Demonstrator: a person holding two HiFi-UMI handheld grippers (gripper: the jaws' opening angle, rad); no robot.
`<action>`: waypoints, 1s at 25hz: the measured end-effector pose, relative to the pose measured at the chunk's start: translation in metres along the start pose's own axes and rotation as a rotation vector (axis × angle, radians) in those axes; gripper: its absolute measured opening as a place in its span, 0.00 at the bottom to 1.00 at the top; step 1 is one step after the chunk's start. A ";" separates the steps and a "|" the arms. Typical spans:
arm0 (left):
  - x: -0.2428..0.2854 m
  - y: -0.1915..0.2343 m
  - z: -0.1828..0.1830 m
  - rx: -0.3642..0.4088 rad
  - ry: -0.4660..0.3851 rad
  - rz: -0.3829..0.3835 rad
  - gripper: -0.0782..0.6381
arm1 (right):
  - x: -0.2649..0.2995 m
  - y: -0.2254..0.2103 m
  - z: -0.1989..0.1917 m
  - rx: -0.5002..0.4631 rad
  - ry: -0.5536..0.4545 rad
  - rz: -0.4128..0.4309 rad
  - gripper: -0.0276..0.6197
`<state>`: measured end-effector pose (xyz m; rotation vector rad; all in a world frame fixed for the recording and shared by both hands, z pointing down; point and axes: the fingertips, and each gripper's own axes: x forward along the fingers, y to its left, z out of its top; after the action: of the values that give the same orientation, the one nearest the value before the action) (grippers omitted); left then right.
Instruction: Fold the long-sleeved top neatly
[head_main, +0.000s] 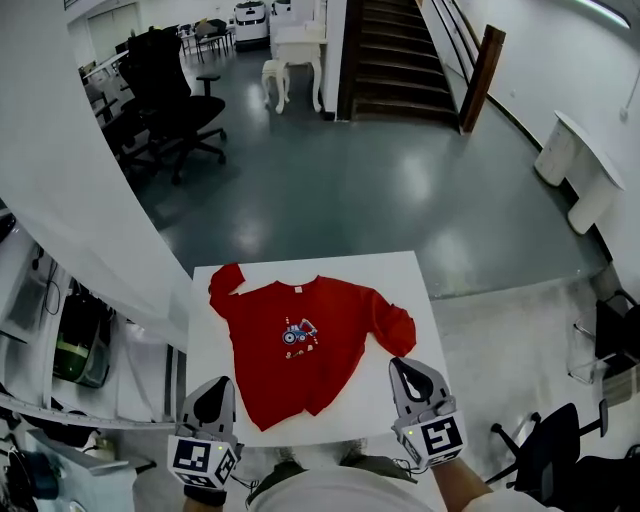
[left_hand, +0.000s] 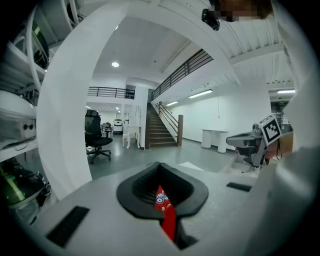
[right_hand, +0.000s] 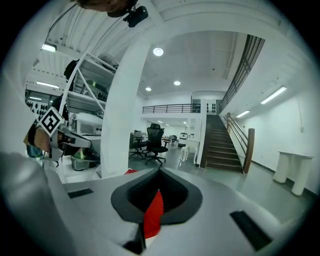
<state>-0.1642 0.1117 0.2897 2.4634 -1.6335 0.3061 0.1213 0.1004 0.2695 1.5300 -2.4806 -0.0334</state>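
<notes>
A red long-sleeved top (head_main: 300, 345) with a small printed picture on its chest lies flat, front up, on a white table (head_main: 400, 275). Its collar points away from me, and both sleeves are bent in beside the body. My left gripper (head_main: 216, 384) hovers shut at the table's near left corner, just left of the hem. Over at the near right, my right gripper (head_main: 398, 364) is also shut, just short of the right sleeve's cuff, holding nothing. In the left gripper view only a red strip of the top (left_hand: 167, 215) shows through the closed jaws. The right gripper view shows a similar strip of the top (right_hand: 152, 215).
A thick white pillar (head_main: 80, 200) rises close to the table's left side, with shelving (head_main: 60, 330) behind it. Black office chairs (head_main: 170, 90), a small white table (head_main: 298, 50) and a staircase (head_main: 395, 60) stand across the grey floor. A white counter (head_main: 580, 170) is at the right.
</notes>
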 end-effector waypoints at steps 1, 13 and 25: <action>0.001 -0.001 -0.002 -0.001 0.006 0.000 0.12 | 0.000 -0.001 -0.001 0.001 0.001 -0.001 0.06; 0.015 -0.007 -0.006 0.009 0.030 -0.011 0.12 | 0.007 0.000 -0.007 0.026 -0.008 0.028 0.06; 0.027 -0.003 -0.014 0.005 0.048 -0.034 0.12 | 0.022 0.002 -0.012 0.070 -0.020 0.051 0.06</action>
<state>-0.1524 0.0927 0.3107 2.4643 -1.5725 0.3617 0.1122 0.0833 0.2859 1.4988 -2.5610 0.0475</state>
